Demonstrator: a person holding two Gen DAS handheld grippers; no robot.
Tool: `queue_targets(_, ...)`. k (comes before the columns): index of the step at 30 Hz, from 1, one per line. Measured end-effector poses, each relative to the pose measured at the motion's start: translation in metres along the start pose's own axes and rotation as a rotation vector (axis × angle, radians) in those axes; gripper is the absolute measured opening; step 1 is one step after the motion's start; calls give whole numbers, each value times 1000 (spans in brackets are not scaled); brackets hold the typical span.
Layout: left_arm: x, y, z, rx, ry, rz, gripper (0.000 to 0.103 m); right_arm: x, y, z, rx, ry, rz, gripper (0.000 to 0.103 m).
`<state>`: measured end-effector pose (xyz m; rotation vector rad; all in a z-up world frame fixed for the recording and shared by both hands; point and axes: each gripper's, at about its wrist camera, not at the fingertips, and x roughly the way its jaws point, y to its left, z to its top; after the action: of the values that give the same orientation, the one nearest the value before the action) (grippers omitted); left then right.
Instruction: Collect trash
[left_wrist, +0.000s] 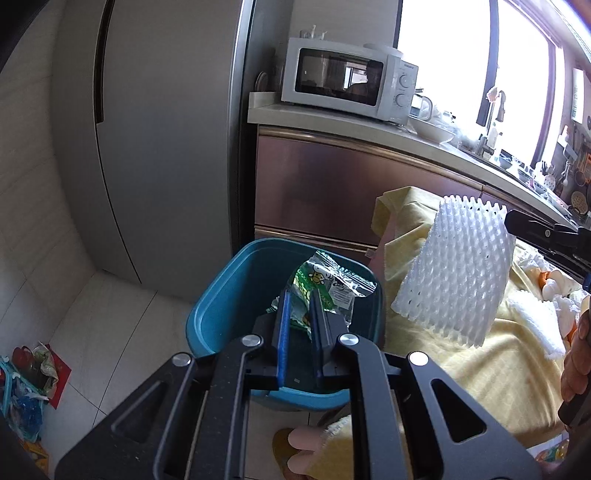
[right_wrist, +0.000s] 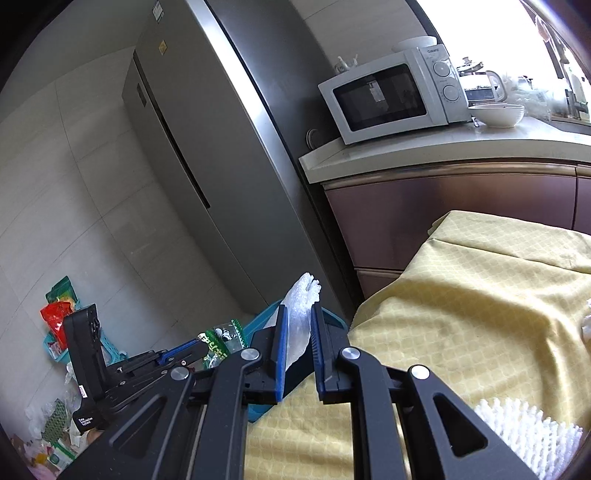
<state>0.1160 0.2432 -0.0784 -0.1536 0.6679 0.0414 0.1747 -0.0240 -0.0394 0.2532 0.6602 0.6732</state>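
Note:
My left gripper (left_wrist: 300, 295) is shut on a green and clear snack wrapper (left_wrist: 330, 284) and holds it over the open teal bin (left_wrist: 229, 295) on the floor. My right gripper (right_wrist: 299, 314) is shut on a white foam fruit net (right_wrist: 301, 317), which also shows in the left wrist view (left_wrist: 456, 269), held above the yellow tablecloth (left_wrist: 480, 369) just right of the bin. The bin's rim (right_wrist: 266, 314) and the wrapper (right_wrist: 221, 341) show beyond the right gripper, with the left gripper body to the left of them.
A grey fridge (left_wrist: 159, 147) stands behind the bin. A counter (left_wrist: 369, 125) with a white microwave (left_wrist: 351, 81) and a bowl (right_wrist: 496, 114) runs at the right. Bags and packets lie on the floor at left (left_wrist: 26, 384). More white foam (right_wrist: 528, 432) and eggshells (left_wrist: 554, 288) lie on the cloth.

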Motion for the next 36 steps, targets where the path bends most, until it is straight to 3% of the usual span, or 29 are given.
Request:
queue_targets(17, 66, 28, -2, -74, 77, 32, 14, 104, 15, 1, 3, 230, -67, 14)
queue_targets(22, 74, 29, -7, -93, 82, 35, 14, 121, 17, -1, 6, 268, -71, 21)
queue_targets(24, 76, 27, -8, -101, 81, 31, 15, 125, 16, -4, 9, 278, -75, 31)
queue_targets(30, 72, 18, -10, -99, 63, 25, 17, 114, 9, -8, 43, 266, -63, 31)
queue_targets(36, 50, -12, -8, -45, 17, -44, 26, 75, 7, -4, 39, 203, -30, 32)
